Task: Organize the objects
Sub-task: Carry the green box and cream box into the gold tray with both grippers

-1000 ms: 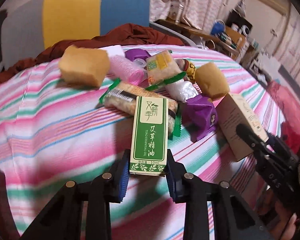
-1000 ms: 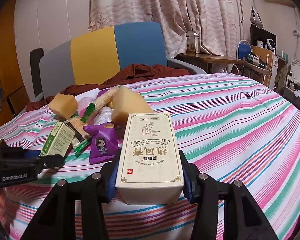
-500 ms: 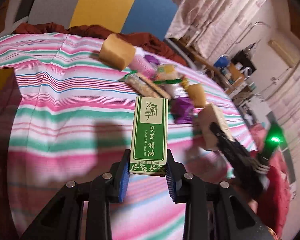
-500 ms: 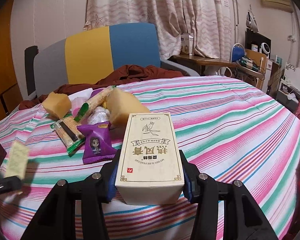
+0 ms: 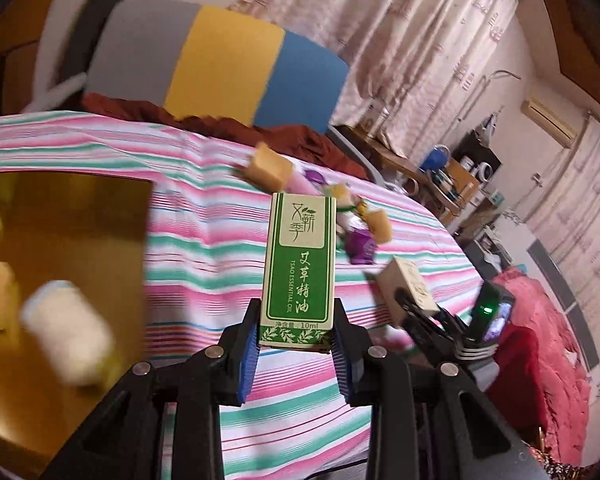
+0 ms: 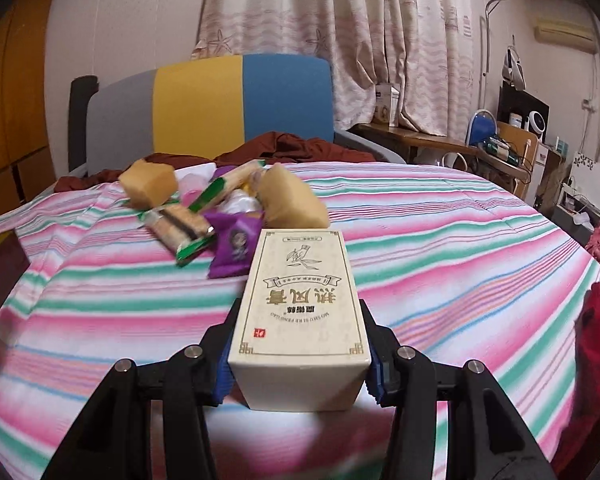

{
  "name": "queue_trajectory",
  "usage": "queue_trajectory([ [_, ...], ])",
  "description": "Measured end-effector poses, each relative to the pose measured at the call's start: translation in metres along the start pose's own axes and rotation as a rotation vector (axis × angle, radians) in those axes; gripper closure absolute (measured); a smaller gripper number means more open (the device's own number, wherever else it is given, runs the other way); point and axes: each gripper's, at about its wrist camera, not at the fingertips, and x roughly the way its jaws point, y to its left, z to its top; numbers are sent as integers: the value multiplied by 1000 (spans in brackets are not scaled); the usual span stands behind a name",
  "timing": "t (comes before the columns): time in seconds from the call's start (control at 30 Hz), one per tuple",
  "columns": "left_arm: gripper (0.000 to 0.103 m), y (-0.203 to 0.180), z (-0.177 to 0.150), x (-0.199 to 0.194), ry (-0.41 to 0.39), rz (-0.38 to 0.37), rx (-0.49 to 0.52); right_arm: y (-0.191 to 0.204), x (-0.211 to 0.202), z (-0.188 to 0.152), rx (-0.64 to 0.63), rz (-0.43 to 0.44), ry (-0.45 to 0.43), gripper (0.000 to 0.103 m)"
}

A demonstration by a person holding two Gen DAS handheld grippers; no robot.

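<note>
My left gripper (image 5: 296, 354) is shut on a green essential-oil box (image 5: 300, 268) and holds it in the air above the striped cloth. At the left lies a golden tray (image 5: 80, 224) with a white bottle (image 5: 66, 330) in it, blurred. My right gripper (image 6: 300, 368) is shut on a cream box (image 6: 300, 312) and holds it above the cloth; it also shows in the left wrist view (image 5: 410, 288). A heap of snacks lies beyond: yellow cake pieces (image 6: 148, 182), a green-edged cracker pack (image 6: 180, 228) and a purple packet (image 6: 234, 246).
The striped cloth (image 6: 440, 260) covers a round table. A grey, yellow and blue chair (image 6: 204, 108) with a brown garment (image 6: 292, 148) stands behind it. A cluttered desk (image 6: 500, 152) is at the right. Red fabric (image 5: 540, 320) lies beside the table.
My left gripper has swung left and away from the heap with the green box, so the golden tray and white bottle have come into view. My right gripper has barely moved.
</note>
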Motion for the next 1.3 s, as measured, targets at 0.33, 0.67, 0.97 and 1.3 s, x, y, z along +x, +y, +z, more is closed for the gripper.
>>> queue_trajectory([
  [0.33, 72, 84, -16, -38, -34, 133, -159, 40, -51, 9, 73, 170, -28, 52],
  [0.67, 71, 130, -38, -43, 25, 214, -268, 146, -94, 32, -37, 462, -31, 52],
  [0.97, 71, 152, -41, -42, 80, 296, -286, 245, -97, 54, -149, 636, 63, 52],
  [1.3, 69, 157, -41, -31, 148, 362, -229, 327, -45, 52, -277, 583, 199, 52],
])
